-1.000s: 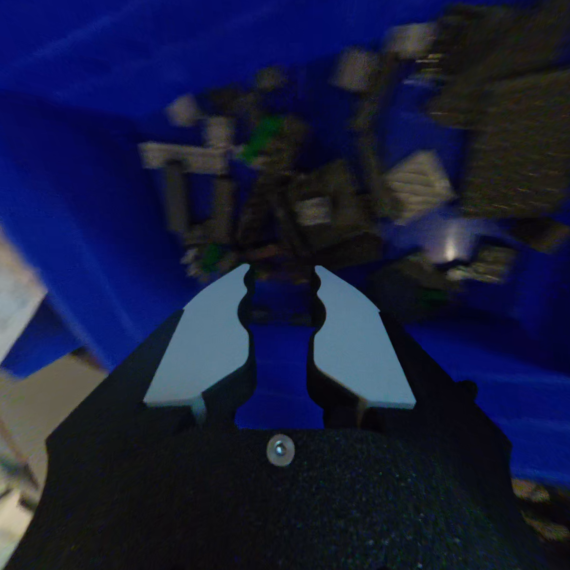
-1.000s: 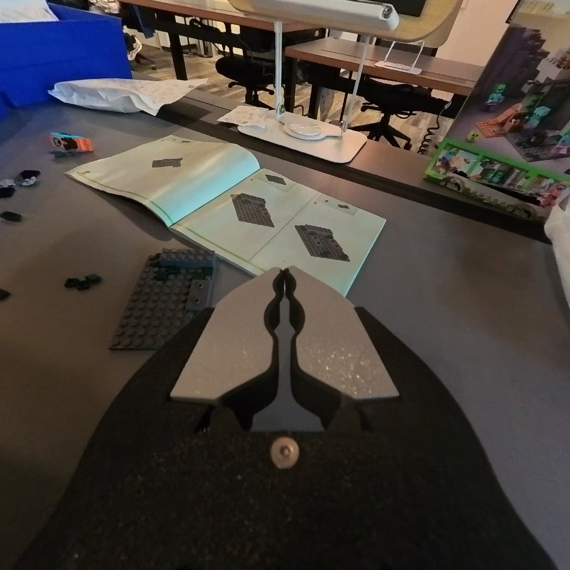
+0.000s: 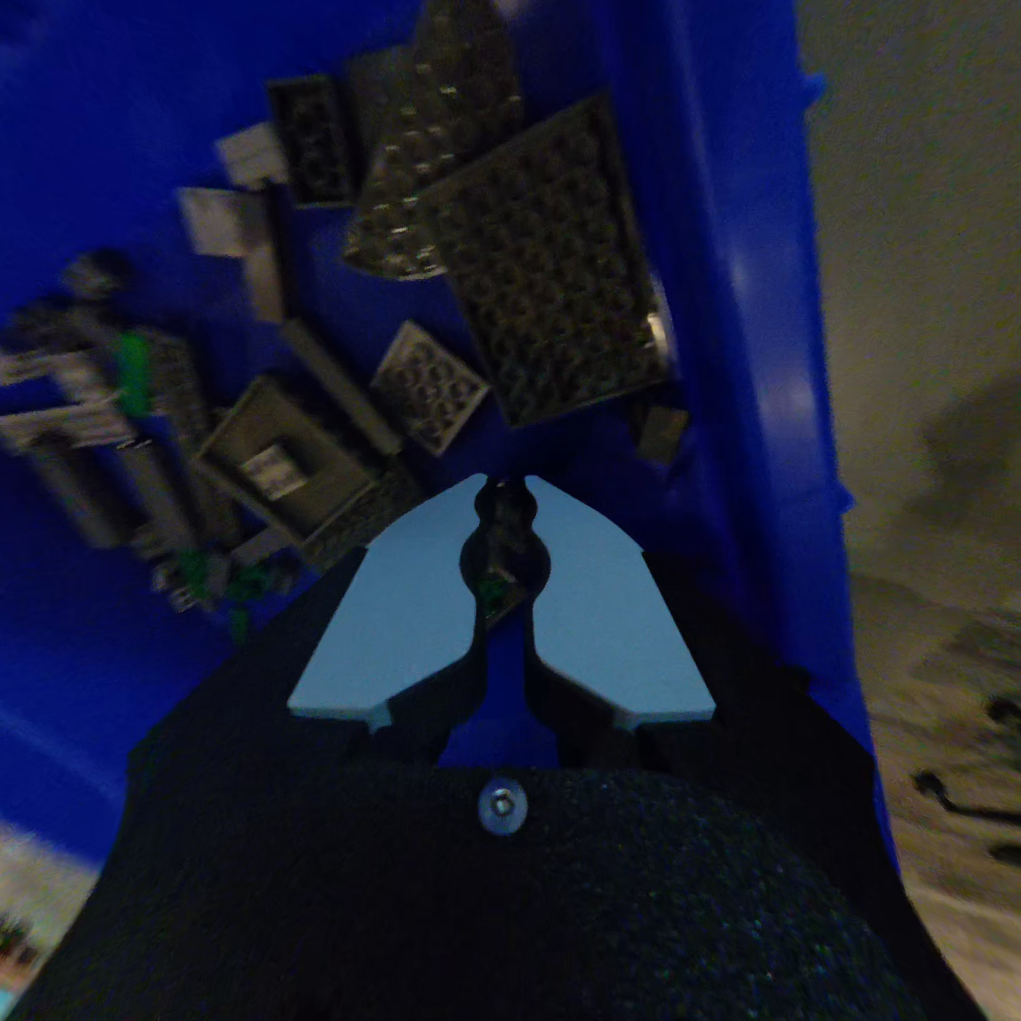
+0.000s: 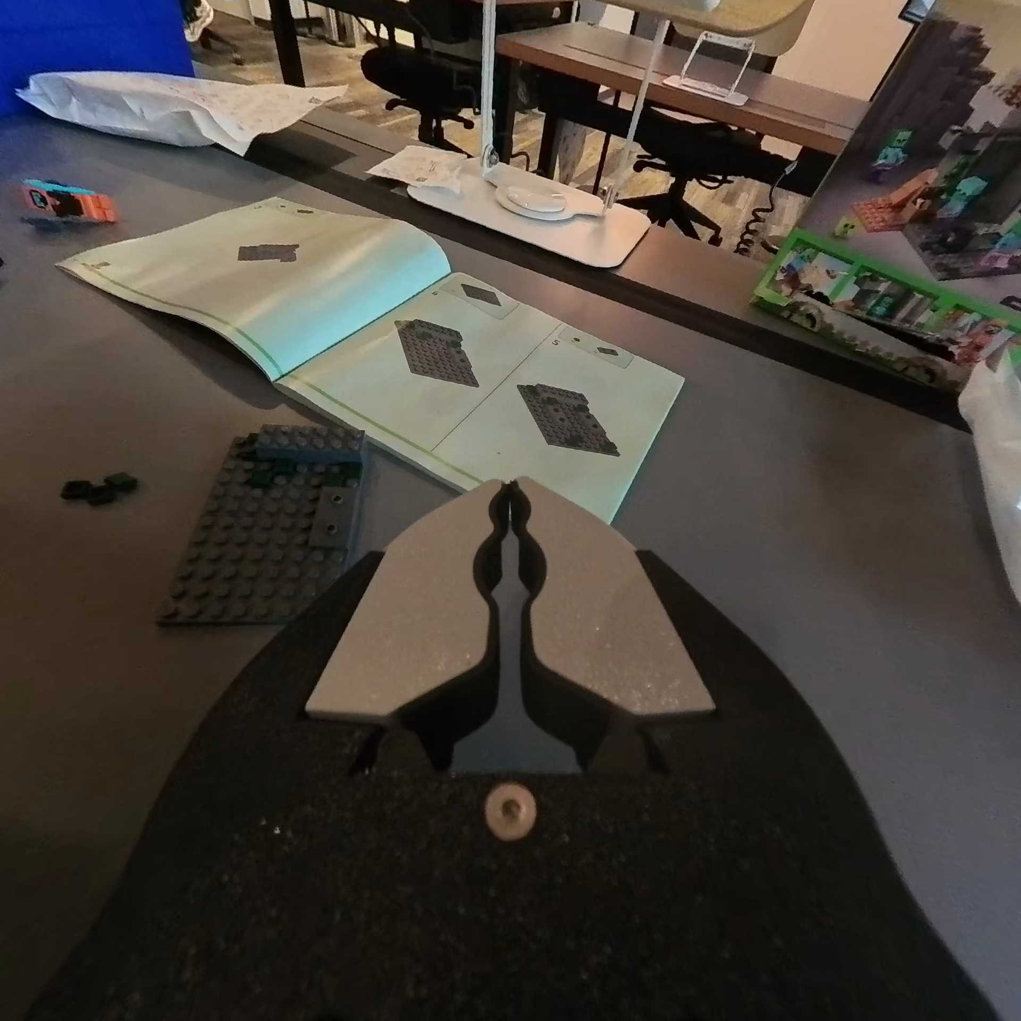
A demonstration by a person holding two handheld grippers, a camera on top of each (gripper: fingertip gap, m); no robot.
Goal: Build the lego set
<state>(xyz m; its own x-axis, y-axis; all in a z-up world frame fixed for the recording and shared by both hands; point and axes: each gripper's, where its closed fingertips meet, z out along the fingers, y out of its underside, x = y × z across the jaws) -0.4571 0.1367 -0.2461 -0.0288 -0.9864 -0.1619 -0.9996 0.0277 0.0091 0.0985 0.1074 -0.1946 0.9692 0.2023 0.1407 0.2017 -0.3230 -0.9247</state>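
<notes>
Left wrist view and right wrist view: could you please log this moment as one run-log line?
left hand-held gripper: shut on small dark Lego piece, over blue bin | right hand-held gripper: shut, empty, above grey table

white desk lamp base at the far edge of the grey tabletop; crumpled white paper far left; smaller paper scrap beside the lamp base; black office chairs and brown desks beyond; clear plastic bag at the right edge.

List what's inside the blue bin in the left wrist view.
Blue bin holds loose grey studded plates, smaller bricks and green bits. The left gripper covers the pieces below it.
</notes>
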